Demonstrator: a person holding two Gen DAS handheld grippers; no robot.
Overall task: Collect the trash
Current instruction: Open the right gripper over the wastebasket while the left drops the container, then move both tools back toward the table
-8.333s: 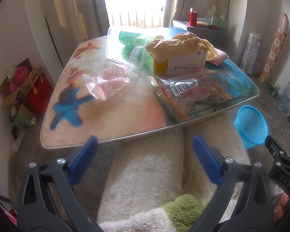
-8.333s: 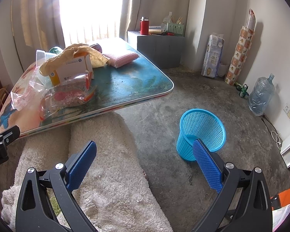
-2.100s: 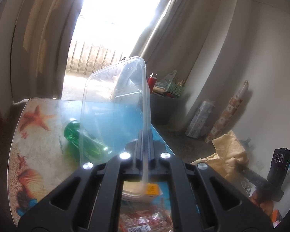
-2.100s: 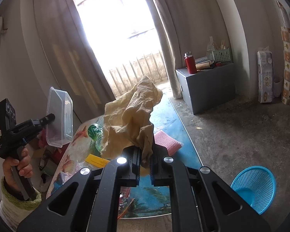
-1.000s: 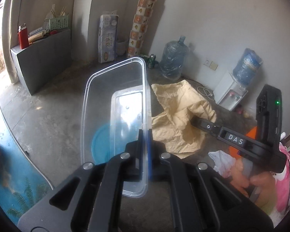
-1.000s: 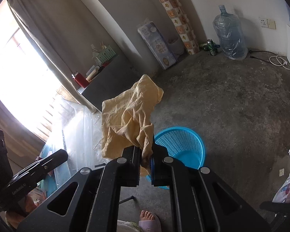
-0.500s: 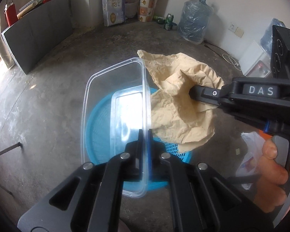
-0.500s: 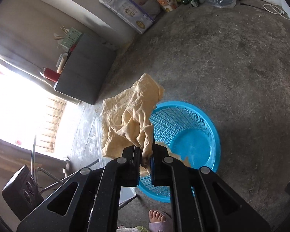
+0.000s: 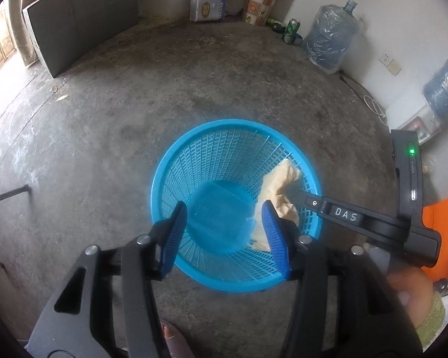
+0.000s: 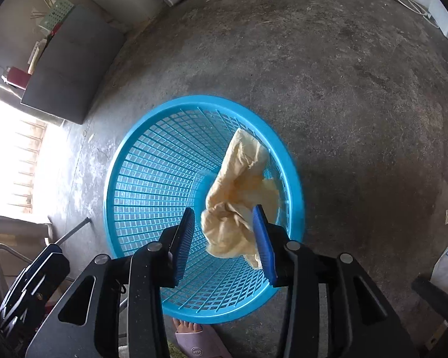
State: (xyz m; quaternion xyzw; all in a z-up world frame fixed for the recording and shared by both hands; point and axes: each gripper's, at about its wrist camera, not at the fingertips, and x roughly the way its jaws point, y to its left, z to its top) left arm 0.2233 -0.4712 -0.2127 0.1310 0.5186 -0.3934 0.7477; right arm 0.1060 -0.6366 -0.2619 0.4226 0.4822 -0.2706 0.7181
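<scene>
As both tools point steeply down over the basket, the scene reads:

Basket: a blue mesh wastebasket (image 9: 215, 137) stands upright on the bare concrete floor (image 9: 104, 104).
Left hand-held gripper (image 9: 224, 232): released, its jaws opening; nothing is pinched between the blue pads (image 9: 173, 235), which hang above the basket's mouth.
Container: a clear plastic food container (image 9: 221, 211) lies at the bottom of the basket, seen through the gap between the left pads.
Right hand-held gripper (image 10: 224, 238): released, its jaws opening; the crumpled yellowish paper bag (image 10: 239, 191) sits between the pads, brushing the right one, with a clear gap at the left one.
Paper bag position: inside the basket, against its right-hand wall, the upper end reaching nearly to the rim.
Person: a hand (image 9: 409, 295) with a green cuff grips the right tool; toes in a pale slipper (image 10: 194, 340) show just below the basket.
Background: a large water bottle (image 9: 331, 38) stands by the wall.
</scene>
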